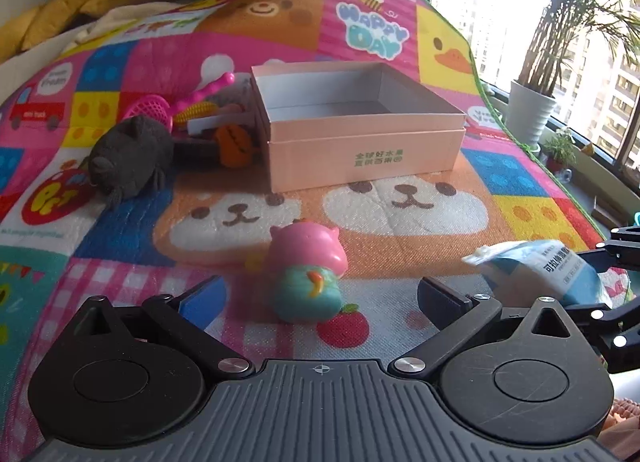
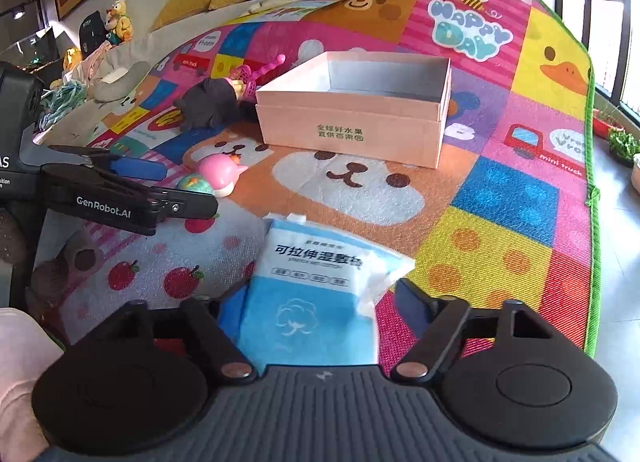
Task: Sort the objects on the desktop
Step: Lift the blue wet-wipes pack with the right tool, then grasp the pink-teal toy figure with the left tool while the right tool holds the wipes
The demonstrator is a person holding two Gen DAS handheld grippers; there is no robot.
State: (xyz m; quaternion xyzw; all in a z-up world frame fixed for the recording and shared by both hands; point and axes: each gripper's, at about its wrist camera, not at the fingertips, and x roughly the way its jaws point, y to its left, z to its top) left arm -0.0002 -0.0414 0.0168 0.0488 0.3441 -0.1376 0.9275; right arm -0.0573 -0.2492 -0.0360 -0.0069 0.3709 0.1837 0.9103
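Note:
An open, empty pink cardboard box (image 1: 360, 150) (image 2: 352, 130) stands mid-mat. A pink and teal squishy toy (image 1: 308, 274) (image 2: 220, 176) lies between the spread fingers of my left gripper (image 1: 320, 298), which is open around it without touching. My right gripper (image 2: 320, 302) has its fingers at the sides of a blue and white wipes packet (image 2: 320, 294), also seen at the right in the left wrist view (image 1: 536, 270). Whether the fingers press the packet is unclear.
Left of the box lie a dark grey plush mouse (image 1: 128, 158), a pink toy racket (image 1: 156, 106) and an orange pumpkin toy (image 1: 236, 146). The colourful play mat (image 2: 520, 222) ends at a green edge on the right. A potted plant (image 1: 532, 114) stands beyond it.

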